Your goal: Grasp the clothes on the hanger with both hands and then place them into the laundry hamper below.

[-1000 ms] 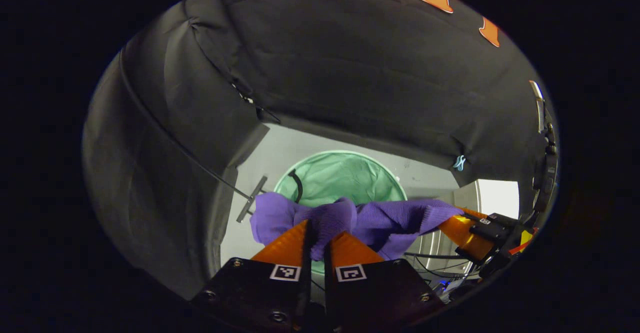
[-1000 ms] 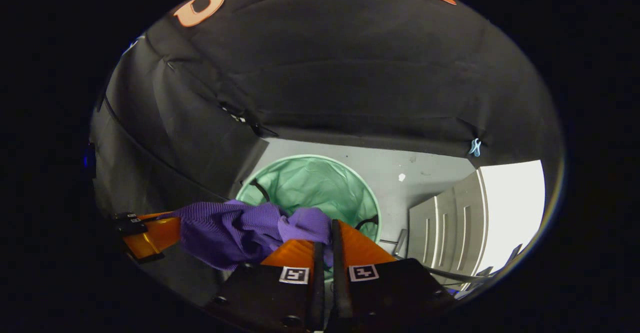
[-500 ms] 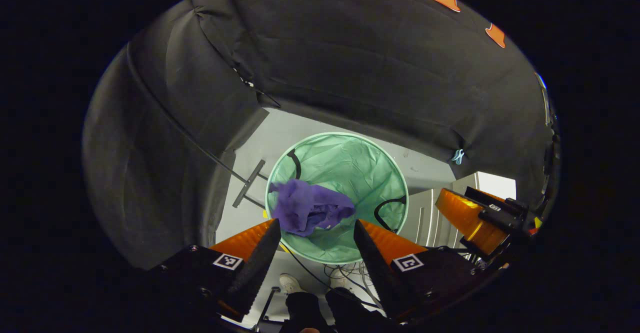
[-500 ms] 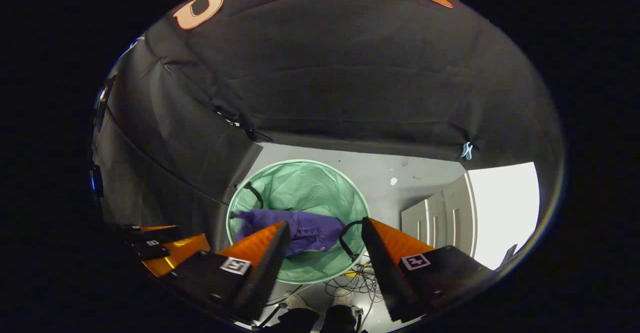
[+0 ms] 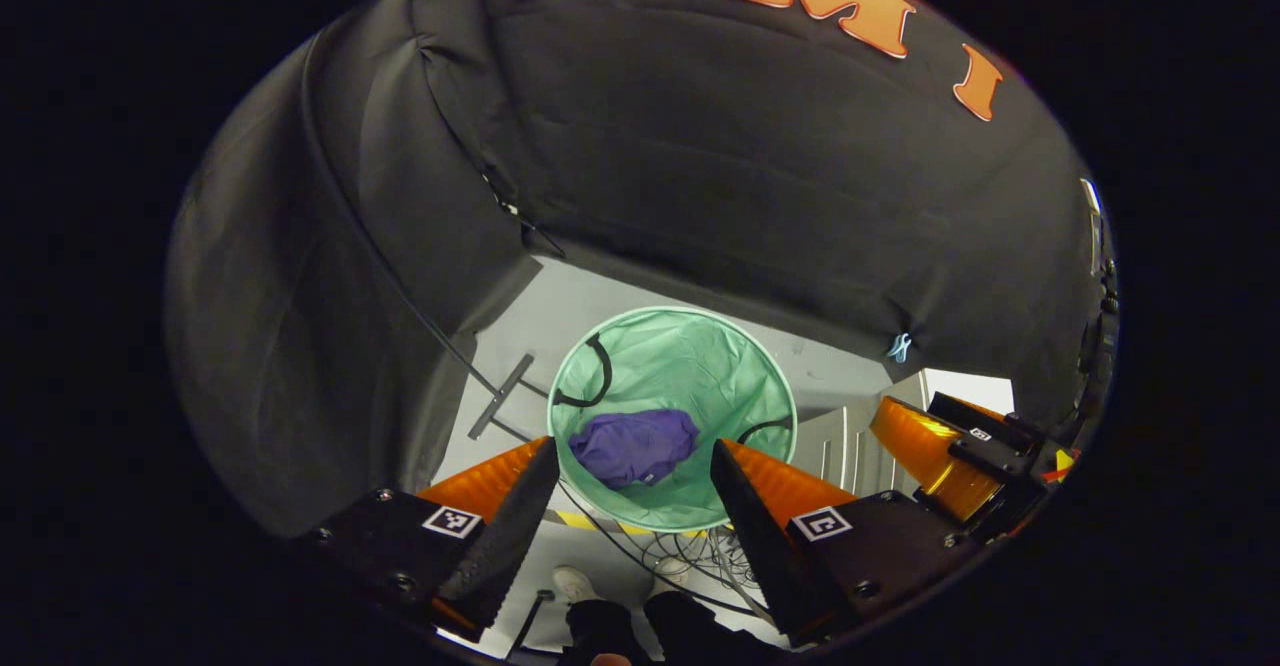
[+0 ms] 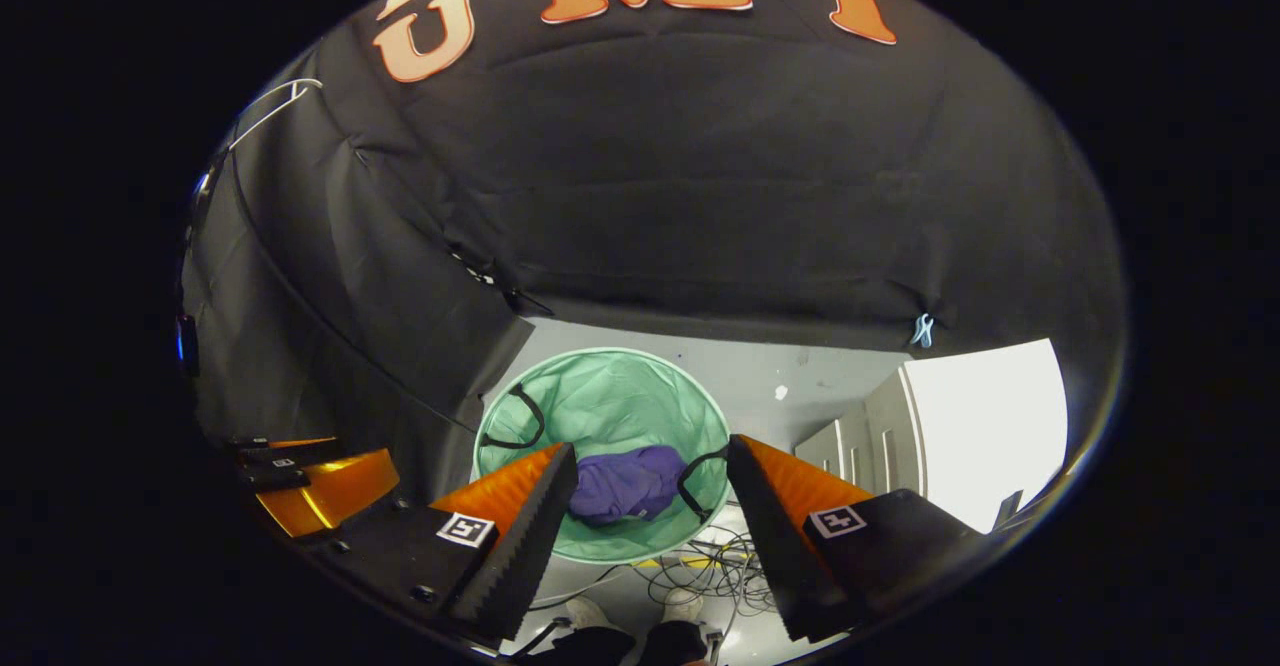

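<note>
A crumpled purple garment (image 5: 634, 445) lies at the bottom of the round green laundry hamper (image 5: 690, 351), which stands on the grey floor below. In the right gripper view the same garment (image 6: 626, 483) rests inside the hamper (image 6: 600, 401). My left gripper (image 5: 632, 456) hangs open high above the hamper, nothing between its fingers. My right gripper (image 6: 650, 461) is open too, and it holds nothing. The right gripper (image 5: 935, 446) shows at the right of the left gripper view. The left gripper (image 6: 320, 481) shows at the left of the right gripper view.
Black cloth walls close the booth at the back and left. A white cabinet (image 6: 880, 436) stands right of the hamper. Loose cables (image 6: 700, 566) and a person's shoes (image 5: 575, 581) are on the floor in front of it. A thin white hanger (image 6: 265, 111) hangs upper left.
Both grippers opened and let go of the purple garment, which dropped and settled at the hamper's bottom. Both grippers have since tilted or lifted a little.
</note>
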